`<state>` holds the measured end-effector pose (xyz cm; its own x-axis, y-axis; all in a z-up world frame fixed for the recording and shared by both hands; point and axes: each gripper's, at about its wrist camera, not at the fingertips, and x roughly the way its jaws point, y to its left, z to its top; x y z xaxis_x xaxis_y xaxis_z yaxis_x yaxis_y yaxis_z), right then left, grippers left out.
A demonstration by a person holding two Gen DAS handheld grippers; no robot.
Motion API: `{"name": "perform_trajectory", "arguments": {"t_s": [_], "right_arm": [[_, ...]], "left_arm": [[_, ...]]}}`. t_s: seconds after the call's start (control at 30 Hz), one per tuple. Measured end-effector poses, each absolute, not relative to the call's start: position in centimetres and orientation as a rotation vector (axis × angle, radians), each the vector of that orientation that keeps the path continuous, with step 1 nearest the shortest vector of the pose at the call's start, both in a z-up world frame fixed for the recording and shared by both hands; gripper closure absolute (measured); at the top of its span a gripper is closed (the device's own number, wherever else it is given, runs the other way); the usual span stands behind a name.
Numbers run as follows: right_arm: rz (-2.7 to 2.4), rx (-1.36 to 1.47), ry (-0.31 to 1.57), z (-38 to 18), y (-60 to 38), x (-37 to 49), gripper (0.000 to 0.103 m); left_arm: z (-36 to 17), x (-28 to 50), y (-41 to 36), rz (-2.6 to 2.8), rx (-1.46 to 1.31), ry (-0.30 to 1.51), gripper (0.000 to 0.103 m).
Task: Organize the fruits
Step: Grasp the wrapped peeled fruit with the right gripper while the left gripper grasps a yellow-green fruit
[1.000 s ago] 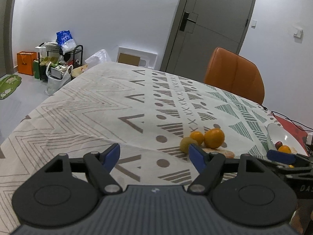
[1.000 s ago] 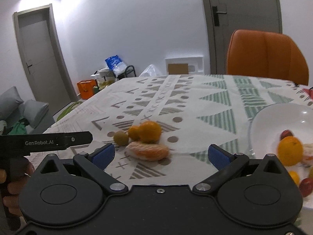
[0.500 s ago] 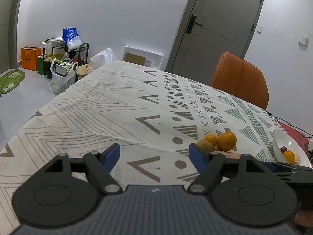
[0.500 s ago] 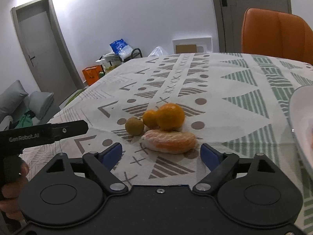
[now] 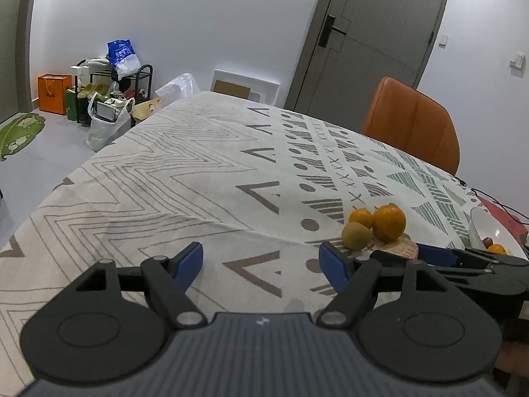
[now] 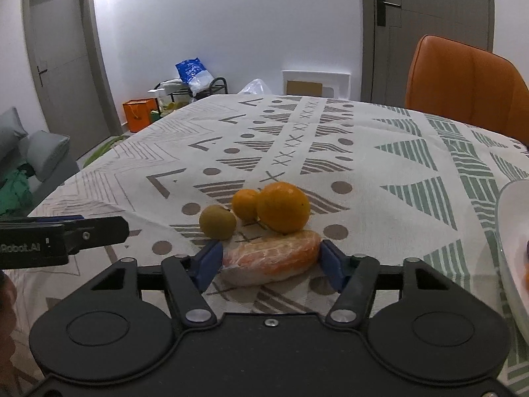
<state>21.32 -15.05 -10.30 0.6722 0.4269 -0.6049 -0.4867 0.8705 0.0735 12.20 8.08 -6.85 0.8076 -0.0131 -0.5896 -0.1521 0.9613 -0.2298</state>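
My right gripper (image 6: 269, 261) sits low over the table (image 6: 380, 152), its blue fingers (image 6: 207, 261) partly spread, one at each end of the wrapped peeled orange (image 6: 269, 258); both pads lie at the wrapper's ends, but I cannot tell whether they press it or only flank it. The wrapped piece lies flat on the patterned cloth (image 6: 297, 139). Just behind it stand three more fruits in a tight cluster: a large orange (image 6: 283, 207) touching a small orange (image 6: 244, 204), and a green-brown fruit (image 6: 217, 221) just beside them on the left. At the right edge a white plate (image 6: 509, 231) shows part of its rim, well apart from the cluster; its contents are cut off in this view. My left gripper (image 5: 261, 261) hovers over bare cloth with its fingers (image 5: 190, 261) wide apart and nothing between them. In the left view the same cluster lies to the right: large orange (image 5: 389, 223), small orange (image 5: 362, 218), green-brown fruit (image 5: 356, 235), and the wrapped piece (image 5: 400, 249) partly hidden behind the right gripper (image 5: 463, 259). The plate (image 5: 476, 231) there holds an orange fruit (image 5: 496, 248) and a dark red one (image 5: 487, 241). An orange chair (image 6: 463, 82) stands at the table's far side.
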Motion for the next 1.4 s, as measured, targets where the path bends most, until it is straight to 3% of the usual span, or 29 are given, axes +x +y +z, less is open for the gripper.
{"name": "perform_trajectory", "arguments": {"t_s": [0.83, 1.03, 1.17, 1.4], "right_arm": [[0.471, -0.003, 0.557, -7.1, -22.7, 20.5, 0.043], [0.446, 0.011, 0.530, -6.2, -24.8, 20.3, 0.043], [0.430, 0.024, 0.522, -6.0, -25.9, 20.2, 0.043], [0.423, 0.044, 0.514, -6.1, -27.1, 19.9, 0.043]], "left_arm": [[-6.7, 15.8, 1.4, -0.017, -0.186, 0.632, 0.028], [-6.7, 16.7, 0.8, -0.015, -0.168, 0.604, 0.034], [-6.4, 17.1, 1.0, 0.005, -0.158, 0.605, 0.047], [-6.1, 16.6, 1.7, 0.021, -0.181, 0.609, 0.057]]}}
